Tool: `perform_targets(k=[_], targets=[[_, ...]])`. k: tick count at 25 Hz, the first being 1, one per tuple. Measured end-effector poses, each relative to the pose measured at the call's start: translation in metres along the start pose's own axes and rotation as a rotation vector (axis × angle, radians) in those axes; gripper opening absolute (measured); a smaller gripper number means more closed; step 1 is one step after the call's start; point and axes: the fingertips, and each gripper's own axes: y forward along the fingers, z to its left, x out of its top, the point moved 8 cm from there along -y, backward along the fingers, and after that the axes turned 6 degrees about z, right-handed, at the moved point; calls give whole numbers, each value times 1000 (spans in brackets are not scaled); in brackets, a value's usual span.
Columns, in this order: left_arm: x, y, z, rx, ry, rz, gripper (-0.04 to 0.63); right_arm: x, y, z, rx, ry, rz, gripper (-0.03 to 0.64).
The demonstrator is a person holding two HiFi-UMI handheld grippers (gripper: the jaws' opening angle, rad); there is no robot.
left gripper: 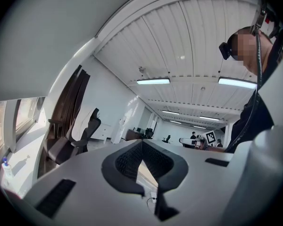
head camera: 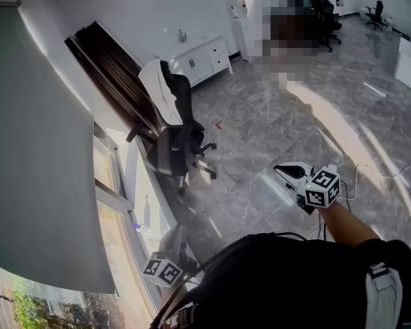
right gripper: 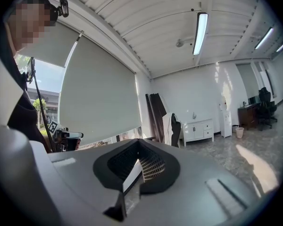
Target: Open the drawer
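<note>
Drawers are my goal, and the nearest candidates sit in the white cabinet [head camera: 198, 62] against the far wall, well ahead of my right gripper [right gripper: 134, 182] and far beyond its reach. The drawer fronts [head camera: 219, 56] stack at one end of it, beside plain doors. Both pairs of jaws are together with nothing between them, and the left gripper [left gripper: 151, 192] points out into the room, off to one side of the cabinet.

I judge a drawer like this to be light and stiff, running straight out on its slides. Its painted front looks smooth and slippery, so I should take the pull at the middle of the front rather than an edge. The pulls are too small to make out from here. My jaws must part before they can close on one.

Between my jaws and the cabinet stands an office chair [head camera: 175, 136] with a pale cloth over its back, just beside a dark curtain [head camera: 113, 74]. A loose cable [head camera: 390, 177] trails on the floor near my right gripper.
</note>
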Motion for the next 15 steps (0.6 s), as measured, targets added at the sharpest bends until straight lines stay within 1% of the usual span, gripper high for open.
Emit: perform_targets(k=[6,11,15], targets=[[-7,52,-42,-27,-13,17,2,-2,-48,-46,-26,7,-14,2],[-20,95,-77,-72,12,53,2,-15,-85,-80,-55,9,-19,2],[-24,120,-90,-97,30,93,2,-26,-103,-98,-81,30,-21,2]])
